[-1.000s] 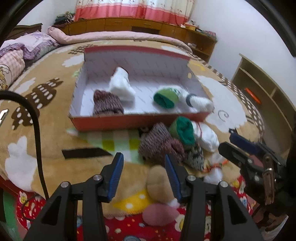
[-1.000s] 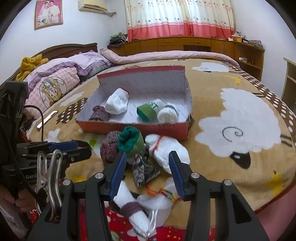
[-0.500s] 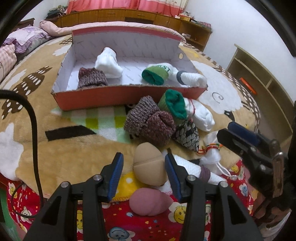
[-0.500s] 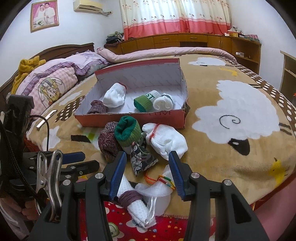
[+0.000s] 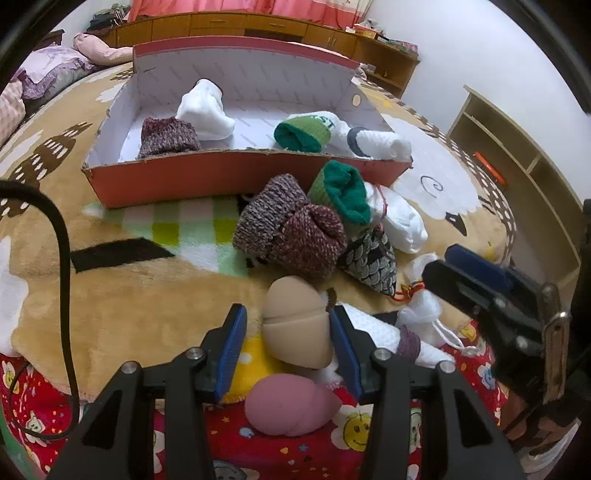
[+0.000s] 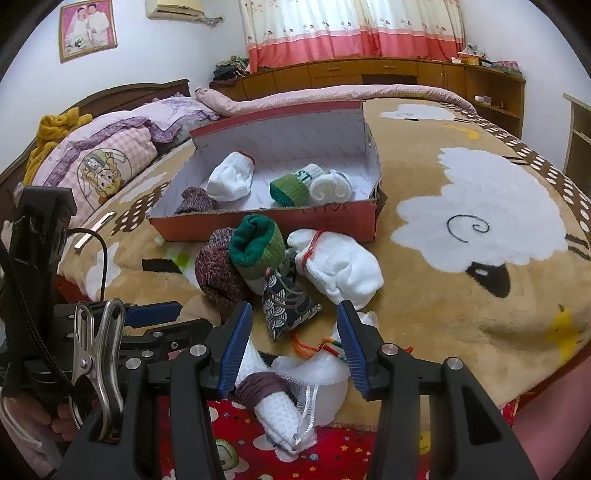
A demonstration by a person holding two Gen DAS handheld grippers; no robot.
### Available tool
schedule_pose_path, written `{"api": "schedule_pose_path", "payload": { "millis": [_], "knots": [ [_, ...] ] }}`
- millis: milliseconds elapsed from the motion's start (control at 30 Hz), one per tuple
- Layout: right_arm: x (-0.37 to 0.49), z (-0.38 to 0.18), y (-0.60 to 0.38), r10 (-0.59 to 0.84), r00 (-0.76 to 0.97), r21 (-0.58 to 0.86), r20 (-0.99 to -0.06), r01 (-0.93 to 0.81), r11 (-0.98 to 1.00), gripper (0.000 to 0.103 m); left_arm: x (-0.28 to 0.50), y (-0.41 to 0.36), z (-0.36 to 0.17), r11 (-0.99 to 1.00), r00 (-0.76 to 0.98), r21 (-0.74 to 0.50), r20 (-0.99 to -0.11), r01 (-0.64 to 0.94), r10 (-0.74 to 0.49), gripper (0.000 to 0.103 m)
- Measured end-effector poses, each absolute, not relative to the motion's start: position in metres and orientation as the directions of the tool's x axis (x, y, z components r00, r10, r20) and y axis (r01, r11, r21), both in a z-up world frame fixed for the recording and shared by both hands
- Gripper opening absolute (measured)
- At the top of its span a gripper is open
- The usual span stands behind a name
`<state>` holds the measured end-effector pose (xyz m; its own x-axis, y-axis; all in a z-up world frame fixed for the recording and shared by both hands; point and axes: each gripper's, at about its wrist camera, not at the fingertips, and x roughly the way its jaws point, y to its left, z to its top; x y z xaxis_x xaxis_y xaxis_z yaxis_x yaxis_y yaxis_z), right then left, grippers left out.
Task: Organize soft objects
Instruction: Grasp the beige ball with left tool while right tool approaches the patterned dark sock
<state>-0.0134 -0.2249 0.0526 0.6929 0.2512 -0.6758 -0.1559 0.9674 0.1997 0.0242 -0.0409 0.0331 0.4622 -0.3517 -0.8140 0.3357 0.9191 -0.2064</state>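
On the bed, a beige puff sits between the left claw's parted pads, long axis running away from it toward the box. The right claw hangs open and empty over a white bag, farther from the puff.

1. A tan blanket with a white sheep pattern covered the bed.
2. A pink checked pillow with a cartoon print lay near the dark wooden headboard.
3. A framed photograph hung on the wall beside an air conditioner.
4. Striped curtains hung above a long wooden cabinet.
5. An open wooden shelf unit stood by the wall.
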Motion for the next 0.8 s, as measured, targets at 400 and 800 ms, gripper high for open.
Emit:
{"api": "schedule_pose_path", "payload": {
  "millis": [400,800],
  "knots": [
    [-0.005,0.048,-0.215,0.279,0.672,0.212,-0.686,-0.182,0.960,0.049,0.024,-0.042,0.030,0.901,0.444,-0.247,-0.804,0.357,-0.396,0.036],
    [0.006,0.037,-0.210,0.269,0.648,0.209,-0.713,-0.171,0.963,0.049,0.022,-0.025,0.042,0.906,0.470,-0.264,-0.786,0.332,-0.402,0.035]
  ]
}}
